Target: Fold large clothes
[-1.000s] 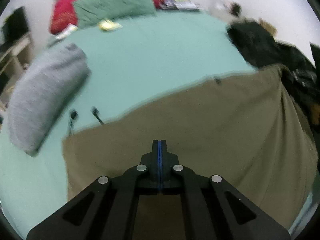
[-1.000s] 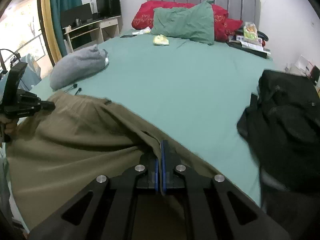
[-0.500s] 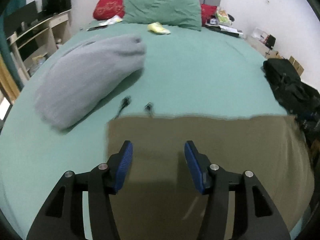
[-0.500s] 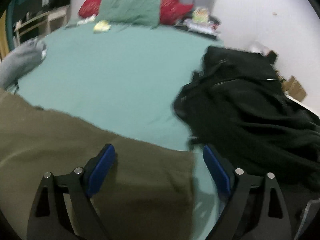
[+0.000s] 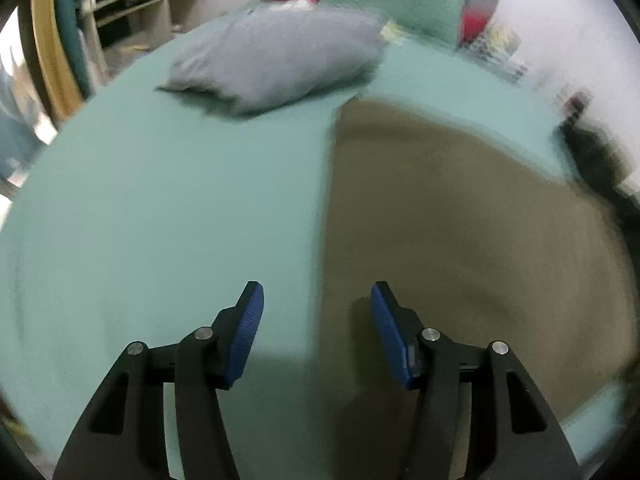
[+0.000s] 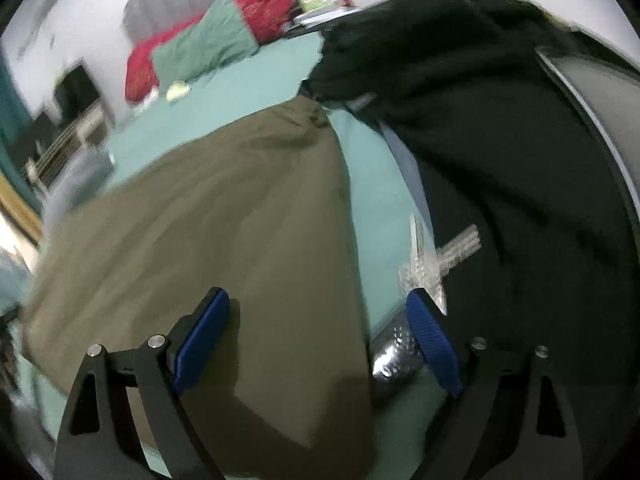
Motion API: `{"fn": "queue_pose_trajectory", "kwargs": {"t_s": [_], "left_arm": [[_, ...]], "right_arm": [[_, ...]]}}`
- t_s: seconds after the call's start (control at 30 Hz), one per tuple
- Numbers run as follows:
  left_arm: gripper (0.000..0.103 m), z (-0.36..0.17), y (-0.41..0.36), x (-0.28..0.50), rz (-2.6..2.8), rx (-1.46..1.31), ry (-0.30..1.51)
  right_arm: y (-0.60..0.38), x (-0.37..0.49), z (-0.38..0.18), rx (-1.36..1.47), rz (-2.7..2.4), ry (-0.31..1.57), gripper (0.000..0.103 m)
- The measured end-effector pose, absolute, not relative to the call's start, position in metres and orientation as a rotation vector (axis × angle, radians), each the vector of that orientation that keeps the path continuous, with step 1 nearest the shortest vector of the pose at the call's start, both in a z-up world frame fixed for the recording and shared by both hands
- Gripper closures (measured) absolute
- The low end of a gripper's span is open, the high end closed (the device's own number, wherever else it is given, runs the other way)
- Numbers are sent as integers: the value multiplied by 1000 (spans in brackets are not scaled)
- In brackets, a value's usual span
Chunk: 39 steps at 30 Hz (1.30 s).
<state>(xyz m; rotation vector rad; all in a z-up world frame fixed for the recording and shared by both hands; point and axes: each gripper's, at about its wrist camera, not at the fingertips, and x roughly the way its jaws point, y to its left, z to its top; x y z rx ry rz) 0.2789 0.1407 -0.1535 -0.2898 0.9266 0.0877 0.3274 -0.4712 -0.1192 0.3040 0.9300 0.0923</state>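
Note:
A large olive-brown garment (image 5: 460, 240) lies spread flat on the teal bed sheet (image 5: 160, 220). My left gripper (image 5: 316, 286) hovers over its left edge, jaws opening, with nothing pressed between the blue pads; one finger is over the sheet, the other over the cloth. In the right wrist view the same olive garment (image 6: 220, 220) fills the left half. My right gripper (image 6: 316, 294) stands wide open over the garment's right edge, holding nothing.
A grey folded garment (image 5: 280, 60) lies beyond the olive one at the left. A black clothes pile (image 6: 500, 120) sits close on the right, with a shiny silver object (image 6: 396, 352) and clear plastic piece (image 6: 440, 260) beside it. Green and red pillows (image 6: 208, 40) line the headboard.
Both grippers were shut on the olive garment a second ago; both have let go and opened. The garment now lies flat, and both hands have swung outward to its side edges.

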Motion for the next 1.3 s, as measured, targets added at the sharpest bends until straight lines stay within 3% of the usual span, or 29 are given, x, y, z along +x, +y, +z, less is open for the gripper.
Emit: {"fn": "queue_pose_trajectory", "kwargs": {"t_s": [0.1, 0.47, 0.5, 0.53, 0.6, 0.63, 0.73, 0.97, 1.07, 1.17, 1.2, 1.3], "left_arm": [[32, -148, 130, 259, 1, -348, 908], [27, -202, 124, 243, -1, -392, 1000], [39, -206, 124, 244, -12, -408, 998], [77, -207, 122, 244, -78, -431, 980], [94, -201, 115, 240, -91, -414, 970], [98, -193, 111, 238, -86, -382, 952], [99, -168, 116, 223, -71, -402, 874], [99, -114, 116, 173, -34, -347, 838], [98, -115, 112, 158, -27, -306, 891], [94, -149, 104, 153, 15, -220, 1012], [91, -159, 105, 154, 36, -234, 1041], [71, -163, 113, 150, 96, -297, 1019]], "right_arm": [[-480, 310, -125, 460, 110, 901, 13], [-431, 282, -144, 582, 244, 890, 13], [-423, 287, -145, 560, 272, 911, 21], [-416, 291, -146, 528, 278, 927, 38], [-410, 293, -147, 542, 322, 929, 61], [-409, 293, -146, 556, 316, 921, 68], [-400, 283, -130, 515, 309, 874, 75], [-393, 242, -100, 521, 339, 806, 77], [-391, 222, -108, 534, 327, 846, 77], [-400, 219, -136, 569, 284, 943, 68], [-403, 223, -145, 607, 279, 969, 60], [-413, 226, -150, 691, 272, 967, 53]]}}
